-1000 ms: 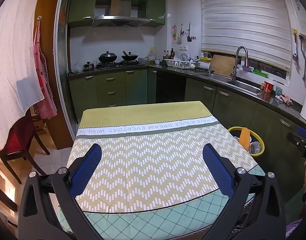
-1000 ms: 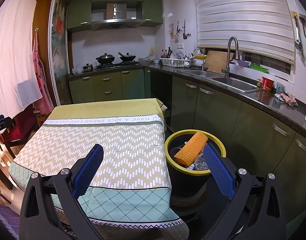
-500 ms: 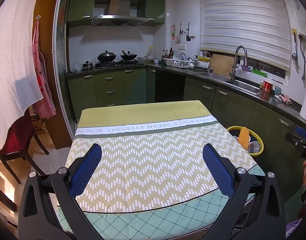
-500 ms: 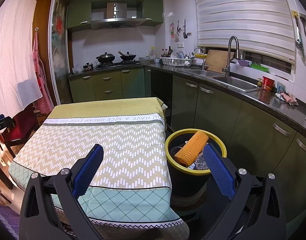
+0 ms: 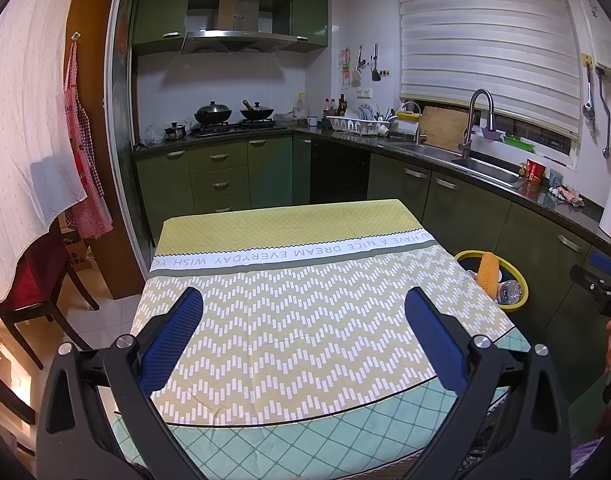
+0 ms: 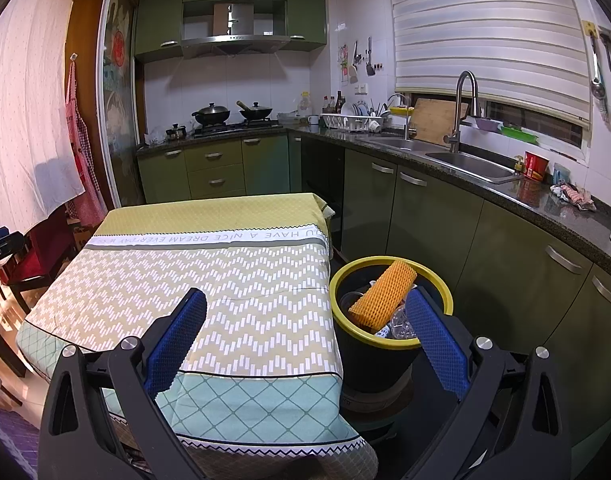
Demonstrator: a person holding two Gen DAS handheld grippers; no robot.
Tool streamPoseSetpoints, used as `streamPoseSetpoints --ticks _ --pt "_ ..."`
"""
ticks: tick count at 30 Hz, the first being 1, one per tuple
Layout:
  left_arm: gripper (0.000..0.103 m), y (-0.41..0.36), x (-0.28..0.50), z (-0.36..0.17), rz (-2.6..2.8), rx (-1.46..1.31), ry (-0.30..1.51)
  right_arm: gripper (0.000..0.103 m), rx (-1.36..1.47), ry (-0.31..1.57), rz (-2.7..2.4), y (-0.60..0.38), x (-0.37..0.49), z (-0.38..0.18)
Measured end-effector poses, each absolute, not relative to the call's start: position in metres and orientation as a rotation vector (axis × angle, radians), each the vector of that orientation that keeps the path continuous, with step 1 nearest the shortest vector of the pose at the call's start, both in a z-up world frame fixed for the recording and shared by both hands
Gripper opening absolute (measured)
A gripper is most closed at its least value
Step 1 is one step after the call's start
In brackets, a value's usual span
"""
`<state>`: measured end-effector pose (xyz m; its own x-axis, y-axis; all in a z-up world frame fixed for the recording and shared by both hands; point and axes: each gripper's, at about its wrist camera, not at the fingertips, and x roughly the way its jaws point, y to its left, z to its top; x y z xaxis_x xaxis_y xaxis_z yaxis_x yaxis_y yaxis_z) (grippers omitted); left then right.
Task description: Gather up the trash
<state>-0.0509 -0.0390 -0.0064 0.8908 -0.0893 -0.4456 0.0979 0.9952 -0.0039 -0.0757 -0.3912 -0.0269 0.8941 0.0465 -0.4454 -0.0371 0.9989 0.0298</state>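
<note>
2 grippers: both held over the near end of the table, nothing between the fingers of either
Left gripper (image 5: pixel 304 318): black frame, blue mesh pads, spread wide and released; hangs above the table's near edge, aimed at 12 o'clock toward the stove
Right gripper (image 6: pixel 305 322): same build, fingers apart, released; left pad over the cloth corner, right pad (image 6: pixel 435 338) overlapping the bin rim in this view, contact cannot be told
Table: covered by yellow-green chevron tablecloth (image 5: pixel 305 320) with white text band and mint diamond border; top bare in both views
Bin: black round trash bin with yellow rim (image 6: pixel 389 344), on the floor just beside the table's right edge, at 1 o'clock from the right gripper, at 3 o'clock in the left view (image 5: pixel 519 304)
Trash: orange foam mesh sleeve (image 6: pixel 381 294) leaning tilted inside the bin, top end resting near the far rim; clear crumpled plastic bottle (image 6: pixel 403 324) below it in the bin
Counter: dark stone top over green cabinets, runs along 12 to 3 o'clock
Sink: steel basin with tall curved faucet (image 6: pixel 463 108) at 2 o'clock
Stove: 2 black lidded woks (image 5: pixel 213 112) at 12 o'clock under steel hood
Left side: red gingham apron (image 5: pixel 85 160) hanging at 9 o'clock beside a white cloth
Chair: dark wood chair with red seat (image 5: pixel 37 276) at 9 o'clock, apart from the table
</note>
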Motion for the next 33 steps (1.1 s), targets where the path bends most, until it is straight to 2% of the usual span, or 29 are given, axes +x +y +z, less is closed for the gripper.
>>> streamPoseSetpoints --ticks 33 --pt "0.096 -0.031 -0.018 -0.015 -0.068 0.016 0.54 0.098 0.013 0.484 0.051 -0.393 -0.066 -0.039"
